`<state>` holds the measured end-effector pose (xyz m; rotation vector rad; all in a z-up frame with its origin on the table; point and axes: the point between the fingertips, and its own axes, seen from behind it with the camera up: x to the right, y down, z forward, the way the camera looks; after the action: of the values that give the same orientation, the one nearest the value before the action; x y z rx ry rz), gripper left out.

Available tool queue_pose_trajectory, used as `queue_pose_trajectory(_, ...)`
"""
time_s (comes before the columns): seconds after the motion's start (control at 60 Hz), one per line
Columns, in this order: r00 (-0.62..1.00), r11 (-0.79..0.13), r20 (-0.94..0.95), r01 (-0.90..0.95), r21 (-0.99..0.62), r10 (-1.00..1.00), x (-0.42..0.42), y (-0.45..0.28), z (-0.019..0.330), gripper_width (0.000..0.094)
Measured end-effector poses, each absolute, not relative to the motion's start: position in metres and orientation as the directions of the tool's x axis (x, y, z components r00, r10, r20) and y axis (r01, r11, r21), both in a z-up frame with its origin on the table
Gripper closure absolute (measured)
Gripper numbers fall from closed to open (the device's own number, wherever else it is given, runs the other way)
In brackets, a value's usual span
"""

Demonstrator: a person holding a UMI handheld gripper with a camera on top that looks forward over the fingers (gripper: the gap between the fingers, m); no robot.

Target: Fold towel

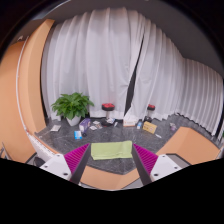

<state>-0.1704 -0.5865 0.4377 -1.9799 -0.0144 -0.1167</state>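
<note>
Lying flat on the dark grey bench (120,165), one pale green towel (111,150) sits just ahead of the claw (111,160), roughly centred between its two fingers. It looks like a neat rectangle, smooth, its long sides running across the gap; I cannot tell how many layers it has. The claw is spread wide: two magenta pads (76,157), one on each finger, stand well apart with the towel's near edge between them, and neither pad touches the cloth as far as I can see. The claw is held low and level, pointing across the bench towards the curtain.

Beyond the towel, along the far side of the bench, I count one leafy green potted plant (72,104), two dark stands with reddish tops (108,111), one small blue cup (78,134) and one yellowish box (149,128). A few smaller bits lie among them, too small to name. One white curtain (130,60) hangs in folds behind everything, and an orange panel (20,85) rises beside the plant.
</note>
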Motion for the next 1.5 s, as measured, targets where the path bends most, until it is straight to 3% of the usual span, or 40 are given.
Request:
queue_pose_trajectory(0.217, 0.996, -0.416, 0.076, 0.049, -0.908, -0.049, -0.167, -0.576, 0.425, 0.0083)
queue_pose_trajectory(0.35, 0.997, -0.445, 0.072, 0.048, -0.894, -0.036, -0.169, -0.565, 0.394, 0.0085)
queue_pose_trajectory(0.583, 0.997, -0.525, 0.073, 0.073, -0.848, 0.020, -0.178, -0.509, 0.276, 0.0088)
queue_pose_trajectory(0.967, 0.990, -0.621, 0.018, 0.101, -0.778, 0.138, -0.264, -0.291, 0.063, 0.0090)
queue_pose_trajectory(1.167, 0.983, -0.670, 0.094, 0.175, -0.722, 0.155, -0.268, -0.225, -0.012, 0.0099)
queue_pose_trajectory(1.217, 0.980, -0.634, 0.121, 0.194, -0.749, 0.157, -0.272, -0.213, -0.010, 0.0149)
queue_pose_trajectory(1.283, 0.979, -0.635, 0.137, 0.204, -0.745, 0.154, -0.271, -0.207, -0.014, 0.0301)
queue_pose_trajectory(1.367, 0.967, -0.635, 0.212, 0.253, -0.730, 0.141, -0.255, -0.200, -0.015, 0.0692)
queue_pose_trajectory(1.433, 0.960, -0.626, 0.242, 0.276, -0.729, 0.142, -0.252, -0.196, -0.015, 0.0826)
queue_pose_trajectory(1.5, 0.958, -0.627, 0.249, 0.281, -0.726, 0.141, -0.252, -0.196, -0.012, 0.0893)
